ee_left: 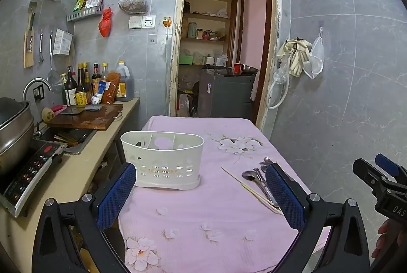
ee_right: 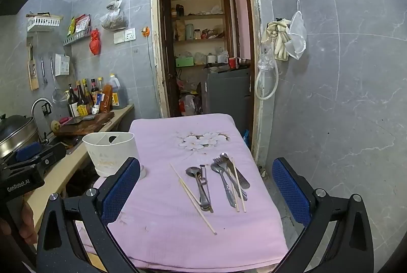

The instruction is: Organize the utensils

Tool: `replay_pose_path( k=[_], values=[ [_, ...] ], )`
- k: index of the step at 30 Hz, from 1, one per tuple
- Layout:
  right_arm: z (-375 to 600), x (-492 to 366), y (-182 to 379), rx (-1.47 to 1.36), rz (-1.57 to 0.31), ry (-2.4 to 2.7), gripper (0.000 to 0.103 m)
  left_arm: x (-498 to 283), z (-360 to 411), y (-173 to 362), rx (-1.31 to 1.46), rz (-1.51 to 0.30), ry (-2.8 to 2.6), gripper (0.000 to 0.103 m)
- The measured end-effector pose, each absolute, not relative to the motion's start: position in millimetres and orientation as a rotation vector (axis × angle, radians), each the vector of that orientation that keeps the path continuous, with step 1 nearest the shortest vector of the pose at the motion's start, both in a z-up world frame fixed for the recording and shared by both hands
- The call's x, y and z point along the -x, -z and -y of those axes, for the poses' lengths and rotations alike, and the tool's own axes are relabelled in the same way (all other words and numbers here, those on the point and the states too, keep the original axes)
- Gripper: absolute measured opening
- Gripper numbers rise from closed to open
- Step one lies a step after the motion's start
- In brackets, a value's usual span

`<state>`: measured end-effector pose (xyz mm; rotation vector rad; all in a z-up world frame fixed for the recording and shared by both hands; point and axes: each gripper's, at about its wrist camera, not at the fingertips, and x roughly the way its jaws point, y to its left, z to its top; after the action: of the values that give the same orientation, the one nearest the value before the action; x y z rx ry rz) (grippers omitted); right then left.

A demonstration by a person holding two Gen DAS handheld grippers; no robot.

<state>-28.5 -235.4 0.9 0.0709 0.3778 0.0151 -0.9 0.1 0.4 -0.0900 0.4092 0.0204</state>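
Observation:
A white slotted utensil holder (ee_left: 162, 161) stands on the left of the pink floral tablecloth (ee_left: 203, 217); it also shows in the right wrist view (ee_right: 112, 153). Metal utensils lie loose on the right: a spoon (ee_right: 197, 184), a peeler (ee_right: 204, 184), a fork (ee_right: 223, 176), a knife (ee_right: 236, 173) and wooden chopsticks (ee_right: 193, 199). In the left wrist view the spoon (ee_left: 250, 175) and chopsticks (ee_left: 251, 190) lie by my right finger. My left gripper (ee_left: 201, 199) is open and empty, close to the holder. My right gripper (ee_right: 206, 196) is open and empty, above the utensils.
A counter (ee_left: 101, 148) runs along the left with a cutting board (ee_left: 86, 117), sauce bottles (ee_left: 84, 87), a sink, a pot and an induction cooker (ee_left: 30, 171). A doorway (ee_right: 203, 44) opens behind the table. Gloves and a hose hang on the right wall (ee_right: 279, 41).

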Motion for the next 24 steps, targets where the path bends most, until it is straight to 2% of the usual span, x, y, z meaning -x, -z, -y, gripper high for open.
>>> replay_pose_path(
  k=[24],
  values=[
    [229.1, 25.4, 3.3, -0.068, -0.385, -0.015, 0.102, -0.3, -1.3, 1.4, 0.095, -0.411, -0.02, 0.102]
  ],
)
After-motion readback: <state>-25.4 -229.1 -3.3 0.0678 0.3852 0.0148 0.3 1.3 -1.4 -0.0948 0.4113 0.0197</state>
